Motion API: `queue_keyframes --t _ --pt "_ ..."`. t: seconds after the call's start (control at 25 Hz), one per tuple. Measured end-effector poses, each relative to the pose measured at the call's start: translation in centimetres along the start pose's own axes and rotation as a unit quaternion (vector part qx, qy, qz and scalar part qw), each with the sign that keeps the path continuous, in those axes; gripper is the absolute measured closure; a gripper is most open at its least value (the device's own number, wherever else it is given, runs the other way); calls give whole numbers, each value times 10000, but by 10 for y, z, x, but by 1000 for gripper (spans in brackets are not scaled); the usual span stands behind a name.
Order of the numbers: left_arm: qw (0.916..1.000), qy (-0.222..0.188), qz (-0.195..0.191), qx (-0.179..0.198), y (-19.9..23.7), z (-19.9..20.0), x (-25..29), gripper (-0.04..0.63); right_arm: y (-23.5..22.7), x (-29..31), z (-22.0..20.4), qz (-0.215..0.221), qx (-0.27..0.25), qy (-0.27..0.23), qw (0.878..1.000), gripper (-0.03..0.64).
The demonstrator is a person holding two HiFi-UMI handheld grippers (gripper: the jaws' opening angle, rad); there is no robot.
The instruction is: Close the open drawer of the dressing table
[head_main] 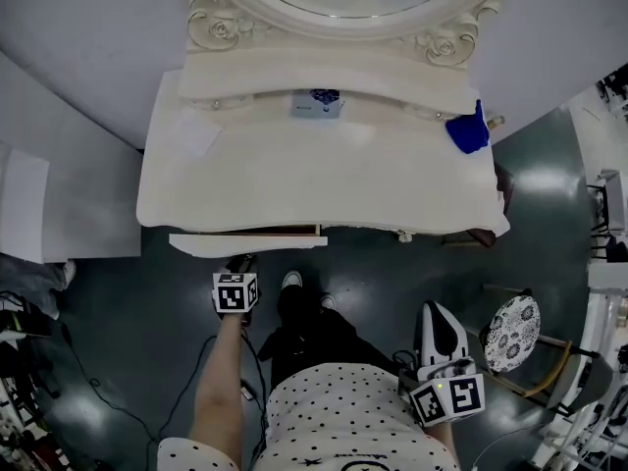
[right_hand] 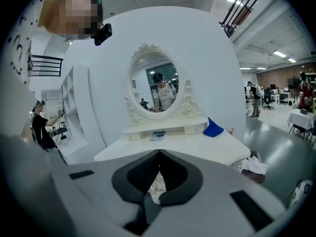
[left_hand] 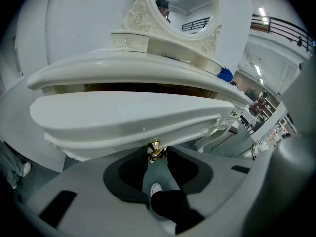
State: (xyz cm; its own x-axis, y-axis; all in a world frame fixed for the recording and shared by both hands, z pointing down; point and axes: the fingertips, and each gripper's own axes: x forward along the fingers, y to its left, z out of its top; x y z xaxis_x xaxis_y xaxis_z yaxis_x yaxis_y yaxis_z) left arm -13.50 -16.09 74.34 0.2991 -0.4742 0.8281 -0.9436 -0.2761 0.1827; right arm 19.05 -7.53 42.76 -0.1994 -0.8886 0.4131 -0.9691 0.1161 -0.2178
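Note:
The white dressing table (head_main: 324, 184) stands in front of me under its oval mirror. Its drawer (head_main: 245, 242) juts a little way out of the front edge at the left. My left gripper (head_main: 242, 261) points down at that drawer front. In the left gripper view the drawer front (left_hand: 128, 117) fills the frame and its gold knob (left_hand: 155, 150) sits between the open jaws of the left gripper (left_hand: 156, 158). My right gripper (head_main: 433, 310) is held back by my body, well clear of the table. Its jaws (right_hand: 159, 153) meet at the tips with nothing in them.
A blue cloth (head_main: 467, 130) lies at the table's back right, a white sheet (head_main: 191, 133) at the left, and a small printed item (head_main: 319, 103) on the shelf under the mirror. A stool with a patterned seat (head_main: 512, 334) stands to my right. Cables (head_main: 59, 361) trail over the floor at left.

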Motion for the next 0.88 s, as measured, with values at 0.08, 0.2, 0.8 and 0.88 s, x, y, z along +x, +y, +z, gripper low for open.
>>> queue_keyframes --t 0.08,0.2,0.8,0.88 --pt "10000 -22 13 6 2 7 3 460 -2 2 0 -30 18 17 10000 609" --pt "10000 -40 27 22 4 15 8 460 -4 4 0 -61 34 35 10000 609" --pt "9999 -140 9 -41 11 44 25 460 -7 14 3 -115 38 63 9999 609" --pt "9999 -150 16 -33 12 47 28 460 -7 15 4 -116 28 66 9999 609"
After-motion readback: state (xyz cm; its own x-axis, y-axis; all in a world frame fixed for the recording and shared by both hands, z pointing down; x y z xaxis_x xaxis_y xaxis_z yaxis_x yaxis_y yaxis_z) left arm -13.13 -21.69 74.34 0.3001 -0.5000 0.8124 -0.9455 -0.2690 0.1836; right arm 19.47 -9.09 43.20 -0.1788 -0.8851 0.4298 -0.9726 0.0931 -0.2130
